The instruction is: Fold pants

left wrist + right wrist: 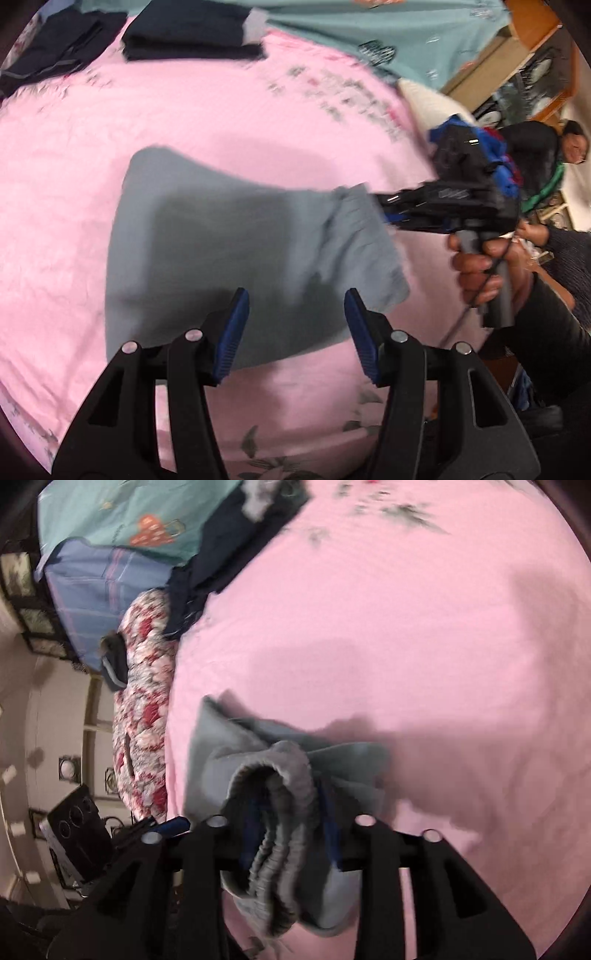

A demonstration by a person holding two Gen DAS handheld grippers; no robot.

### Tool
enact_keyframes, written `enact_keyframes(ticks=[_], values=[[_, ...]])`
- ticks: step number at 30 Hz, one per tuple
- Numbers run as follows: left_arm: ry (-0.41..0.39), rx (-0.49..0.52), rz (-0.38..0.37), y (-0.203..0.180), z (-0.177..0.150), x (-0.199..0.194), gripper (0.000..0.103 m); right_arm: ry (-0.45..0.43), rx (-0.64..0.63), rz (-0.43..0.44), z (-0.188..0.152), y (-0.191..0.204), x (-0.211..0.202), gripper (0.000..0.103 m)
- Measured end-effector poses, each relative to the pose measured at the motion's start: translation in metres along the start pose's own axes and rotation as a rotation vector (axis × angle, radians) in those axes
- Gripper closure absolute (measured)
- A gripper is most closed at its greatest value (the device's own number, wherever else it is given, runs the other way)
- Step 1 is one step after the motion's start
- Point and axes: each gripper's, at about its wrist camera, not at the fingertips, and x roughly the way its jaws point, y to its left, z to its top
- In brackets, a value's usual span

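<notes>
Right gripper [288,834] pinches grey pants [229,251] waistband (bunched); left gripper [295,332] spread above the hem

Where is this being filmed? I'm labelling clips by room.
Most likely a bedroom: the grey pants lie on a pink bedsheet, with a teal quilt and a floral pillow at its edge.
</notes>
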Motion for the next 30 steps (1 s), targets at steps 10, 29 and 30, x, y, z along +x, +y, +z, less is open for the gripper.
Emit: enact_keyframes(ticks=[10, 29, 30], values=[[0.064, 0.012, 0.050, 0.006, -0.003, 0.023, 0.042, -0.112, -0.150, -0.109, -0.026, 0.041, -0.047, 0.045], [0.078, 0.072, 0.009, 0.005, -0.006, 0.026, 0.037, -0.120, -0.097, -0.368, -0.065, 0.029, -0.029, 0.081], [0.079, 0.089, 0.012, 0.005, -0.007, 0.023, 0.037, -0.100, -0.061, -0.385, -0.065, 0.021, -0.024, 0.073]])
